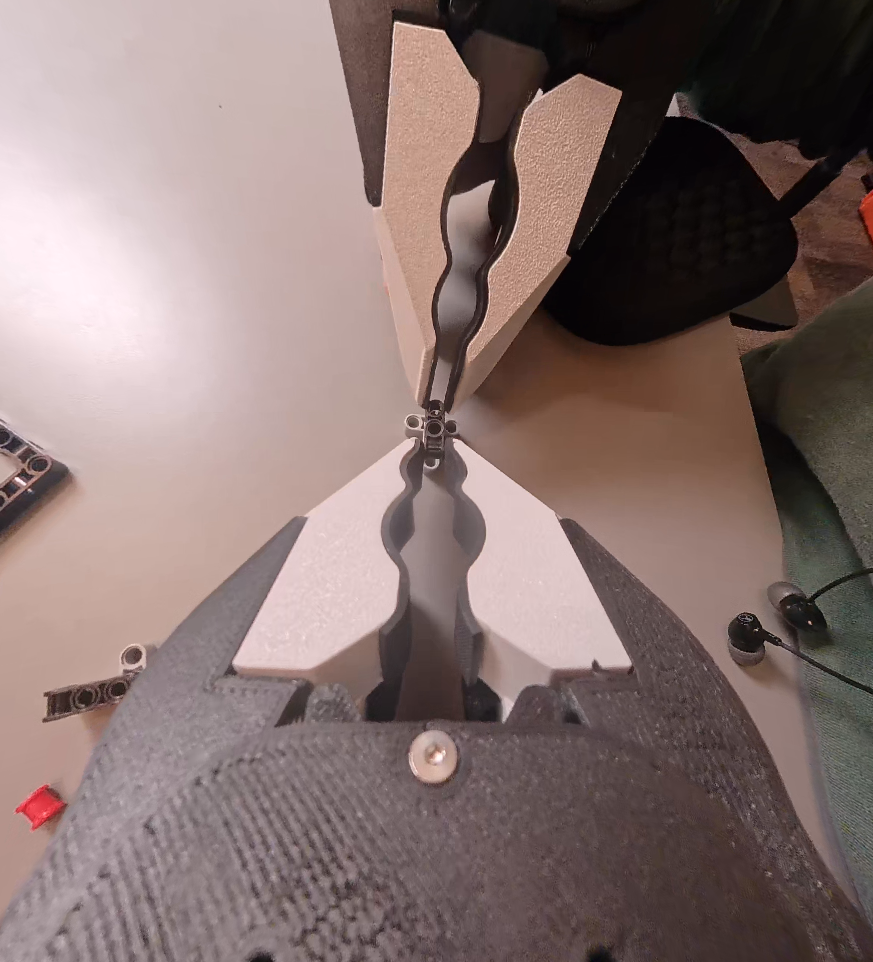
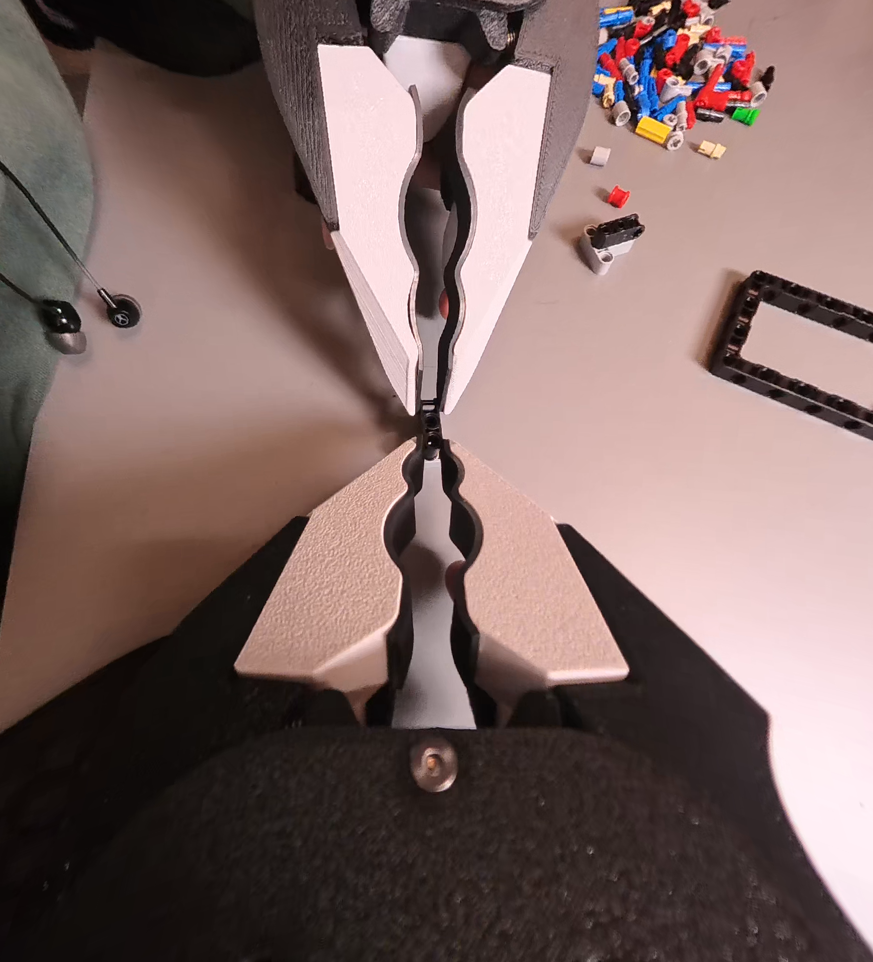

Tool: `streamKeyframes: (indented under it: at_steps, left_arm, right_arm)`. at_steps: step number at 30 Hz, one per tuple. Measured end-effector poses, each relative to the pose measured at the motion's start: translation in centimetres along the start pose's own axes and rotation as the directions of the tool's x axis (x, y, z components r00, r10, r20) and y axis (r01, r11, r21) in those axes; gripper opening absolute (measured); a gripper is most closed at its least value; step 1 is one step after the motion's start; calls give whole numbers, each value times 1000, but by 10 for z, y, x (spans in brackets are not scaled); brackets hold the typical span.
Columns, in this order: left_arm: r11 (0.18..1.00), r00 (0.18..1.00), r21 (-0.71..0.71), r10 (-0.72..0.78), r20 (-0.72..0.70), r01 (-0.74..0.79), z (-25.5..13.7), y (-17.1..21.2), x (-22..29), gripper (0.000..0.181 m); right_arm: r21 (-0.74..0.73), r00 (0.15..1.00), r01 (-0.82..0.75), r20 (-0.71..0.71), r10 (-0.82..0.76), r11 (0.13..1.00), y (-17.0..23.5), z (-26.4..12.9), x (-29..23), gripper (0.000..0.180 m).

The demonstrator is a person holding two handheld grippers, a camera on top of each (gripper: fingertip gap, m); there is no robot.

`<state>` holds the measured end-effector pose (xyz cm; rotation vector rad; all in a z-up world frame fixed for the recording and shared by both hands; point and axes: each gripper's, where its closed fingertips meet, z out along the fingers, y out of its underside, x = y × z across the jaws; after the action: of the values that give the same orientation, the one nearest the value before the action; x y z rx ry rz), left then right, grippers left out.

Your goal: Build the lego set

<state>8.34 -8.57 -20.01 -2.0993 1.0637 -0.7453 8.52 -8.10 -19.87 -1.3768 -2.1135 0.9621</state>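
Note:
A small black and grey Lego connector assembly [image 1: 434, 431] hangs above the table between two grippers that meet tip to tip. My left gripper [image 1: 435, 452] comes from the bottom of the left wrist view and is shut on the assembly's near end. My right gripper [image 1: 442, 402] comes from the top and is shut on its far end. In the right wrist view the right gripper [image 2: 431, 448] is at the bottom. The left gripper [image 2: 429, 405] is at the top, and the black piece [image 2: 430, 427] sits between them.
A black rectangular Lego frame [image 2: 814, 312] [image 1: 33, 468] lies on the table. A black beam with a grey connector [image 2: 613, 239] [image 1: 85, 695], a red bush [image 2: 619, 195] [image 1: 41, 807] and a pile of coloured parts [image 2: 679, 67] lie nearby. Earbuds [image 1: 772, 624] lie by a green cloth [image 1: 850, 520] at the table edge. Less than 4 cm separates the two grippers' tips. The red bush [image 1: 41, 807] is about 15 cm from both grippers' fingertips. It turns up in the right wrist view [image 2: 618, 194] as well.

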Motion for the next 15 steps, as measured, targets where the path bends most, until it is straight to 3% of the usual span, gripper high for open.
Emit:
streamKeyframes:
  at_steps: [8, 15]
  left_arm:
    - [1000, 1000, -27, 12, -24, -12, 2, 0, 3, 7]
    - [985, 988, -97, 146, 46, -141, 7, 5, 2, 6]
  right_arm:
    - [14, 999, -36, -28, 36, 999, 3, 0, -3, 5]
    - [-53, 994, 63, -84, -67, 997, 8, 6, -6, 5]
